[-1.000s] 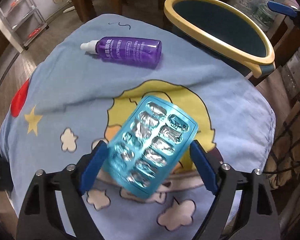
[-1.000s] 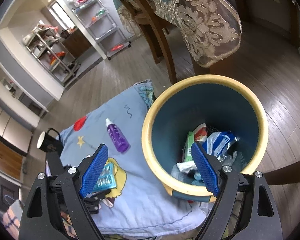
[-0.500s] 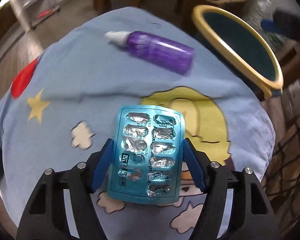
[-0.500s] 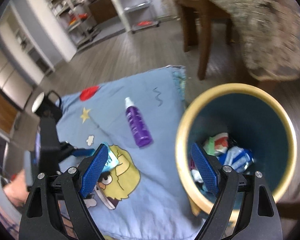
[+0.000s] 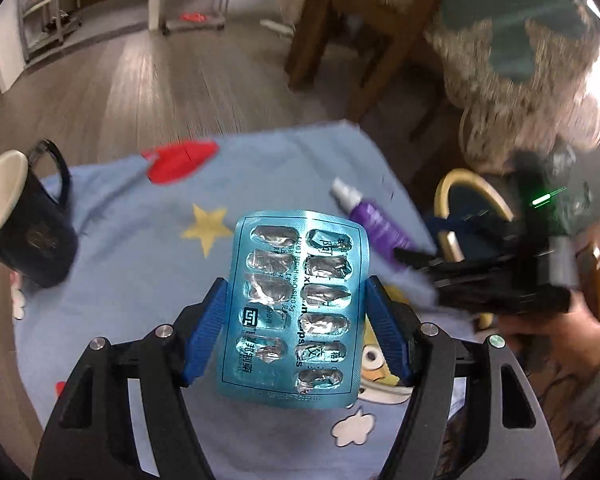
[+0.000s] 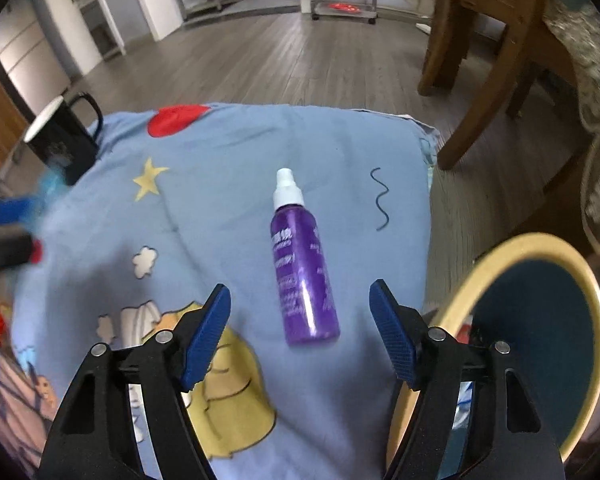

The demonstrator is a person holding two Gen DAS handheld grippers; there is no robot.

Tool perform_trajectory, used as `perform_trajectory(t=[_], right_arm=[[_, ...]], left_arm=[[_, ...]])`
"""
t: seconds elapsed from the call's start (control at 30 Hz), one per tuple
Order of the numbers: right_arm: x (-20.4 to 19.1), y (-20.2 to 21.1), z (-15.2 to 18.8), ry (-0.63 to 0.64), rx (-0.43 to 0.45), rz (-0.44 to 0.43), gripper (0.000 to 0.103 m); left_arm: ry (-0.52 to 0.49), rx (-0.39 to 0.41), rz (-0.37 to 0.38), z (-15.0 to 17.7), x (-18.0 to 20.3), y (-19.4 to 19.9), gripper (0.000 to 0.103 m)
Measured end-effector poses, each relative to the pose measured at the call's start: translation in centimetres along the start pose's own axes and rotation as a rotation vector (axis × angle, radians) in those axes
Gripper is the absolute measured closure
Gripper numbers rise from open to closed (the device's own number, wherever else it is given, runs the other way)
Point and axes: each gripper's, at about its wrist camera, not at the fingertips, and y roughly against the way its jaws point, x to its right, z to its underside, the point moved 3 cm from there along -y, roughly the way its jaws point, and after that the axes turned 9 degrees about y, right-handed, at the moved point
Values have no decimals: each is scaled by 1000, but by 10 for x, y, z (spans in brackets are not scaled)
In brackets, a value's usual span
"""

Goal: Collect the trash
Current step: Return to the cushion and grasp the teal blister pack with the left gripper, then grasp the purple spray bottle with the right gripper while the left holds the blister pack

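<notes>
Blister pack (image 5: 296, 304), emptied, is clamped edge to edge between the left gripper's (image 5: 296, 322) blue pads and lifted clear of the blue cloth (image 5: 140, 264). Purple spray bottle (image 6: 302, 258) lies on the cloth at 12 o'clock of the right gripper (image 6: 300, 336), whose jaws have just narrowed but hold nothing. Bin (image 6: 540, 248) at 3 o'clock. Both items remain to be binned.
</notes>
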Motion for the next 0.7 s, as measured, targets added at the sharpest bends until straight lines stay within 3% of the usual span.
perform_trajectory(t=[0.17, 0.3, 0.43, 0.7], right_arm=[[1, -25, -3, 29, -54, 9, 41], [-1, -34, 0, 34, -64, 9, 69], [-7, -24, 4, 20, -40, -33, 69], [-10, 24, 7, -48, 69, -77, 70]], left_arm=[[27, 55, 36, 7, 1, 30, 35], [49, 50, 49, 5, -1, 24, 35], [93, 37, 90, 1, -2, 9, 35], [83, 52, 122, -1, 15, 4, 35]])
